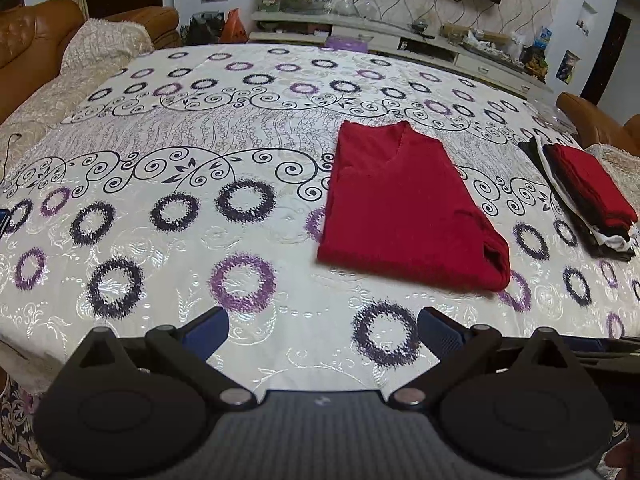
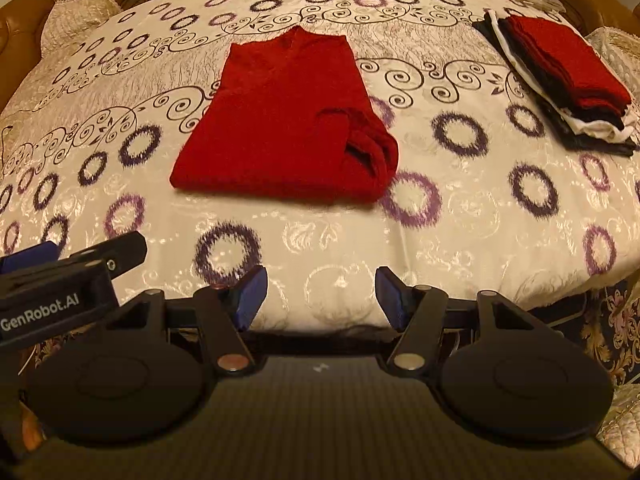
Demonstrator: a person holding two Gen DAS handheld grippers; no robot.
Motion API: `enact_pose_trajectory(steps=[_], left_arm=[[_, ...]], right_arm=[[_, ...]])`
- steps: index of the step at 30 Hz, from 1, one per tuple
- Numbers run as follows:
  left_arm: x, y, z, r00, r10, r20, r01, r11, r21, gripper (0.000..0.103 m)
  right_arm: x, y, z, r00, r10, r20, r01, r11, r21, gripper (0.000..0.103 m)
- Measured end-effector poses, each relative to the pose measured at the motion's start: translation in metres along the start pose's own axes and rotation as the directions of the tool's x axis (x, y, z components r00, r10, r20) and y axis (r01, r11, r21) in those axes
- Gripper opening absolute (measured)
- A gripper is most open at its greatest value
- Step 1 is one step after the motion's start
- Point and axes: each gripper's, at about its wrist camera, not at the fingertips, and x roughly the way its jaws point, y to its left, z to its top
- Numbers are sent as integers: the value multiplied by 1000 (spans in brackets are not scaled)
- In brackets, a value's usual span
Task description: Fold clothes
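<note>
Both grippers, left (image 1: 322, 326) and right (image 2: 321, 294), hang spread, empty; ahead, red sweater (image 2: 288, 120) lies part-folded, perhaps needing halving.

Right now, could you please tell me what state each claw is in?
Left claw: open, holding nothing, above the patterned cloth.
Right claw: open, holding nothing, short of the red sweater.

Folded red sweater (image 2: 280, 120) mid-cloth (image 2: 460, 208), clothes stack (image 2: 560, 80) far right, right gripper (image 2: 322, 294) spread wide near edge, left gripper (image 2: 72, 260) near left
</note>
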Motion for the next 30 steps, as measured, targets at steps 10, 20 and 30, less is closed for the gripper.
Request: enact_pose_trajectory(steps=[10,20,30], left_arm=[[-3,1,-24,998,-64,-7,63,998,-20,103],[-4,-1,-38,999,-43,-27,43,999,3,103],[0,1,-44,998,28,-50,-27,999,20,103]], right_arm=[[-3,-7,-21,1000,2,5,-2,1000,7,67],[-2,-5,-31,1000,-7,5,7,1000,0,67],[0,2,-37,1000,-22,1,22,1000,-21,67]])
